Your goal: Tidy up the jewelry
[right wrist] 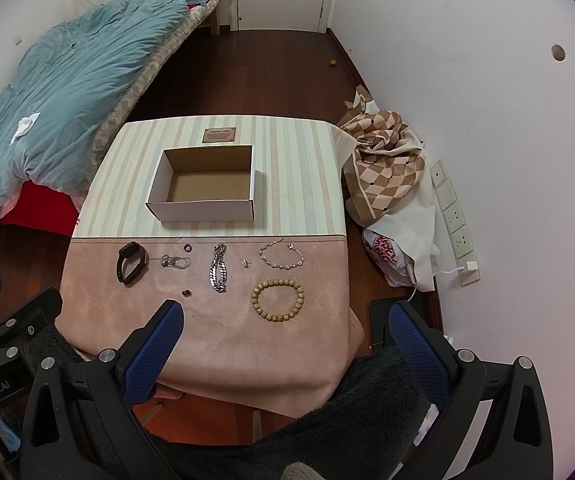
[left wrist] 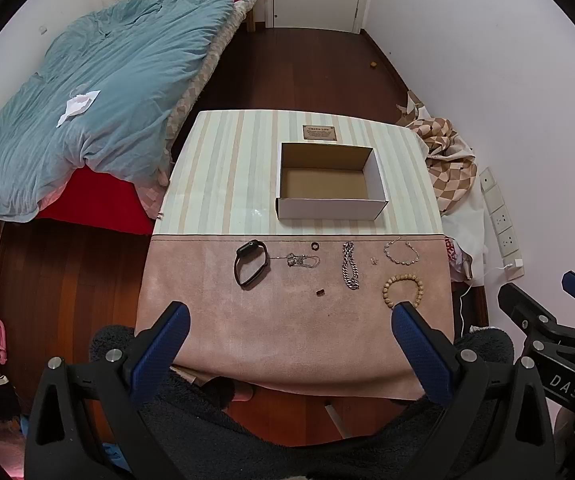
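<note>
Jewelry lies in a row on a pink suede mat [left wrist: 287, 320] [right wrist: 207, 320]: a black wristband [left wrist: 250, 263] [right wrist: 131, 262], a thin tangled silver chain [left wrist: 301, 260] [right wrist: 174, 261], a small black ring [left wrist: 316, 246] [right wrist: 187, 247], a thick silver chain [left wrist: 350, 265] [right wrist: 218, 267], a tiny earring [left wrist: 374, 260] [right wrist: 246, 263], a stone-set bracelet [left wrist: 401, 253] [right wrist: 282, 256], a wooden bead bracelet [left wrist: 403, 291] [right wrist: 278, 299] and a small dark ring [left wrist: 320, 292] [right wrist: 186, 293]. Behind them stands an empty white cardboard box [left wrist: 331, 208] [right wrist: 203, 210]. My left gripper [left wrist: 290, 314] and right gripper [right wrist: 285, 314] hover open above the mat's near edge, holding nothing.
The small table [left wrist: 223, 168] [right wrist: 299, 184] has a striped cloth with a brown label [left wrist: 319, 133] [right wrist: 218, 136]. A bed with a blue duvet [left wrist: 99, 92] lies at the left. Checked fabric and bags [right wrist: 387, 176] are piled at the right by a wall with sockets [right wrist: 455, 216].
</note>
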A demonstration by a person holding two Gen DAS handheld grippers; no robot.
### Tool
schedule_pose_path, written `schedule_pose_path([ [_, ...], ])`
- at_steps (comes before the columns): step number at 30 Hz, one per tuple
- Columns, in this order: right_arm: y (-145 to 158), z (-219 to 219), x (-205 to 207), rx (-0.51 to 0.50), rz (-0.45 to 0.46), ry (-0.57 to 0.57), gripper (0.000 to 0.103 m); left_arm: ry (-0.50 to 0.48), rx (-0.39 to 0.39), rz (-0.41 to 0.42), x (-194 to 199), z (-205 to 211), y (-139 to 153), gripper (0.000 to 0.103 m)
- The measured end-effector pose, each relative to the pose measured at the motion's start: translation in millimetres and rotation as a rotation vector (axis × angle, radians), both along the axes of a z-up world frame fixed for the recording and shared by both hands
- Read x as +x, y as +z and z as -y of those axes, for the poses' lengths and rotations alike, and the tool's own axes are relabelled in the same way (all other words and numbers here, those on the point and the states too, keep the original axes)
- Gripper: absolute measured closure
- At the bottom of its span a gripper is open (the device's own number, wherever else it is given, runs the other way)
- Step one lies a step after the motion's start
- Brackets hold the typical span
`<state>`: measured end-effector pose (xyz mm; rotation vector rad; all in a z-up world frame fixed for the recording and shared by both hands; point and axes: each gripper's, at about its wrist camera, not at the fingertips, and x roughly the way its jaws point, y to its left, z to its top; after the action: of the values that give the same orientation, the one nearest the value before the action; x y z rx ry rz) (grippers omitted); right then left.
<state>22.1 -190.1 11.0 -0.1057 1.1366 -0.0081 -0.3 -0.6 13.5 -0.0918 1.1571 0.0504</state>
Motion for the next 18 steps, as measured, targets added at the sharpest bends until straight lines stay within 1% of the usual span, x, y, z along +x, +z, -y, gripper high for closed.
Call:
schedule_pose_path([
  [18,3.2,1.7,-1.0,0.005,0.004,-0.001,0.0,0.002,0.003,0.004,-0.2,0.1,1.9,0.0],
])
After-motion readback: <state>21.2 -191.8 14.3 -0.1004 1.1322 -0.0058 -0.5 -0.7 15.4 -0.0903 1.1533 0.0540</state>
